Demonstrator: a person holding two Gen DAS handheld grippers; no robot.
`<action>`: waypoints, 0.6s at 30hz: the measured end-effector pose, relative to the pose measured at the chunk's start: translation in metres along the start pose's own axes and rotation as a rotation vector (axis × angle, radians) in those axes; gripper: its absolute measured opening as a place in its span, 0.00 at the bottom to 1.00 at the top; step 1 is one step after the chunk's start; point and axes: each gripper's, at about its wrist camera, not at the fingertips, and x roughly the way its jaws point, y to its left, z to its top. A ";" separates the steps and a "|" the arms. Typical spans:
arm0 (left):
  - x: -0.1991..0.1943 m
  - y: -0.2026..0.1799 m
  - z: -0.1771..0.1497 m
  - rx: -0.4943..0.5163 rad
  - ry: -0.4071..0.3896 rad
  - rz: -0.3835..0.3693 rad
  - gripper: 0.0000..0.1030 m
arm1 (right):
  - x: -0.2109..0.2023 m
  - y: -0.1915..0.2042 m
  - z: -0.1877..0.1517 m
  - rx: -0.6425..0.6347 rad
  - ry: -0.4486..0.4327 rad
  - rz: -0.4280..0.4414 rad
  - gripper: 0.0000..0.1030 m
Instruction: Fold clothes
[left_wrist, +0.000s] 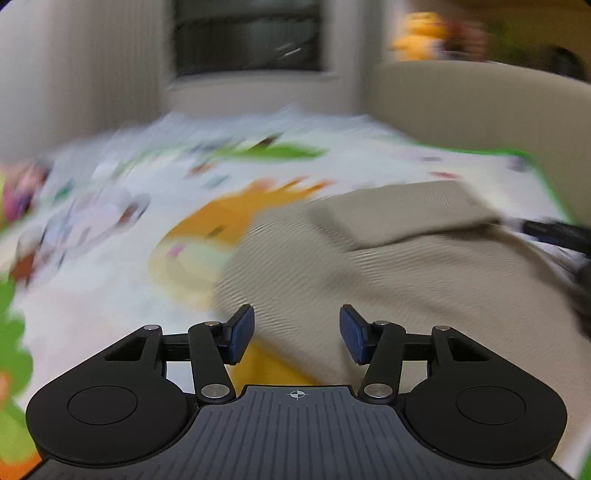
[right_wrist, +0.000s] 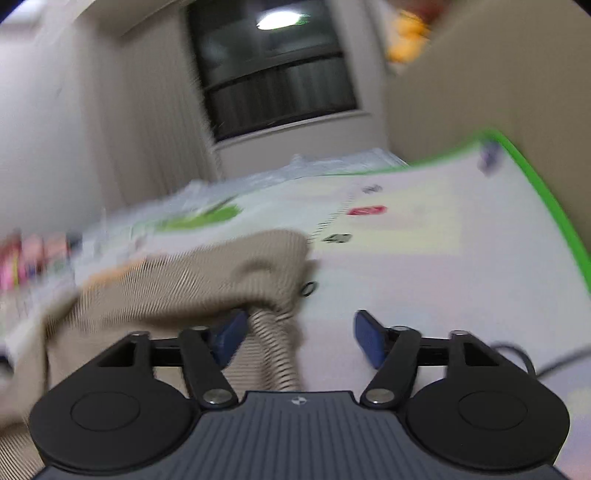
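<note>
My left gripper (left_wrist: 297, 330) hangs with its jaws spread wide, gripping nothing, above the beige ribbed garment (left_wrist: 369, 266), which lies on the colourful play mat (left_wrist: 155, 192) from centre out to three o'clock. My right gripper (right_wrist: 299, 341) is wide too, with bunched cloth (right_wrist: 207, 280) at ten o'clock draped over its left fingertip (right_wrist: 231, 338). Both views are blurred.

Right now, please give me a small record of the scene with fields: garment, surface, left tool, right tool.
garment: beige ribbed knit garment, partly folded, lying on the mat
surface: white play mat with colourful cartoon prints and green border
left tool: open, above the garment's near edge
right tool: open, a fold of garment between its fingers
</note>
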 end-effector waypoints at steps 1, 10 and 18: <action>-0.010 -0.020 0.002 0.073 -0.010 -0.021 0.54 | 0.002 -0.012 0.001 0.068 0.010 0.020 0.72; 0.003 -0.092 0.000 0.390 0.179 0.059 0.30 | -0.004 -0.024 0.001 0.131 -0.031 0.115 0.79; 0.018 -0.066 0.057 0.128 0.193 -0.031 0.09 | -0.009 -0.033 -0.001 0.185 -0.065 0.175 0.82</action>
